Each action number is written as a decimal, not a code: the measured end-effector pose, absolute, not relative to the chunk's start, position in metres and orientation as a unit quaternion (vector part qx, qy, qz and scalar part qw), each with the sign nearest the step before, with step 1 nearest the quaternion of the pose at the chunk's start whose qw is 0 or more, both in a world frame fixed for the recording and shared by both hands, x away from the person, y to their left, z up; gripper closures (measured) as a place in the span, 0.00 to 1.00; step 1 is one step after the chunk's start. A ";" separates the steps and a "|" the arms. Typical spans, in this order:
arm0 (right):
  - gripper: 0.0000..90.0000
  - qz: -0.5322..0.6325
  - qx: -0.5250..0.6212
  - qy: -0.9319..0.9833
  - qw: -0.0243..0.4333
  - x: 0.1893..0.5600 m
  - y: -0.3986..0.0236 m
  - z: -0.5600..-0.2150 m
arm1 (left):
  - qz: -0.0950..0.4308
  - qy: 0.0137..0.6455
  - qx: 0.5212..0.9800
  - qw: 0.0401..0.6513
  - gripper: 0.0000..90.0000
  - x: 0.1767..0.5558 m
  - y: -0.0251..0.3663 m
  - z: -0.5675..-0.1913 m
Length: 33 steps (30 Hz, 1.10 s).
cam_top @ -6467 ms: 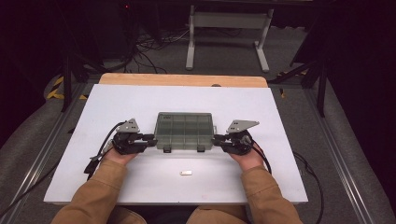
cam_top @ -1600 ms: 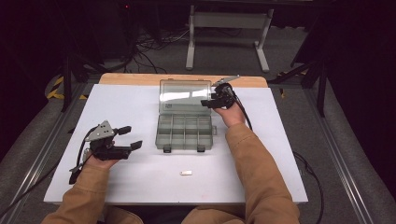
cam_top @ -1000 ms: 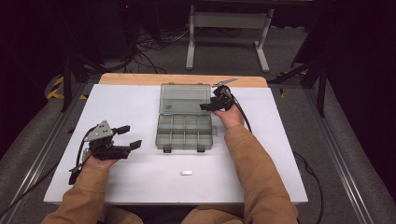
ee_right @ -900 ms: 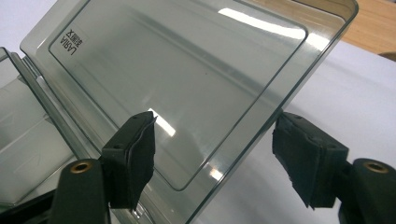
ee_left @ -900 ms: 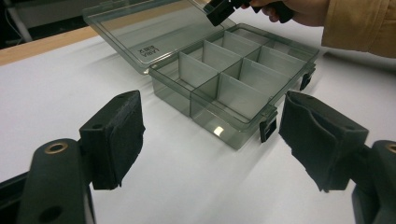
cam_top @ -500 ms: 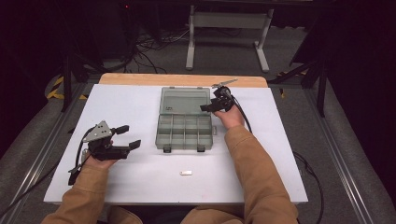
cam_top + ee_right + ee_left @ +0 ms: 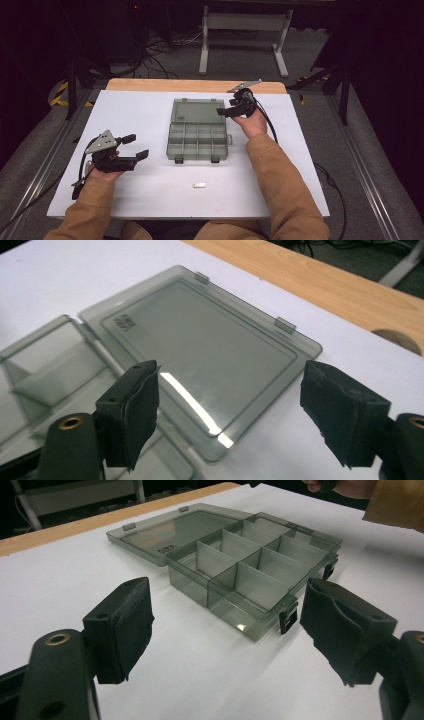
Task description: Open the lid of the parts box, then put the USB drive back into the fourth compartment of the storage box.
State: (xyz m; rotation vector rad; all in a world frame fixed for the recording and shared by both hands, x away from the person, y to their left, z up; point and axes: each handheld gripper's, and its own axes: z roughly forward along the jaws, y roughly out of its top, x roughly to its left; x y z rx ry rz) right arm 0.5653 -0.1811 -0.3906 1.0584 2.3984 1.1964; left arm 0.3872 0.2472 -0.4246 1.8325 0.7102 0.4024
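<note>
A grey see-through compartment box (image 7: 197,142) lies open in the middle of the white table (image 7: 300,165). Its lid (image 7: 196,112) lies flat on the far side. My right gripper (image 7: 224,112) hovers over the lid's right edge; its jaws have just been opening and nothing is between them. In the right gripper view the lid (image 7: 200,350) lies below the open gripper (image 7: 227,415). My left gripper (image 7: 137,146) rests open at the table's left and points at the box (image 7: 255,575). In the left gripper view nothing is between its pads (image 7: 125,630).
A small white piece (image 7: 199,185) lies on the table in front of the box. A wooden strip (image 7: 150,84) runs along the table's far edge. Behind it are cables and a metal stand (image 7: 245,22) on the floor.
The lid, held upright by my right gripper earlier, has swung down flat onto the table. The right gripper let go, opened wider and rose a little. The left gripper stayed put.
</note>
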 end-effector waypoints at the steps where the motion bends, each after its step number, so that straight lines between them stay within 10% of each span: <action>1: 0.27 0.414 0.359 0.826 0.129 0.562 -0.180 -0.388 | 0.167 0.299 0.769 0.540 0.24 0.387 0.247 -0.425; 33: 0.22 0.452 0.199 0.863 0.106 0.467 -0.130 -0.347 | 0.177 0.296 0.751 0.562 0.17 0.378 0.264 -0.424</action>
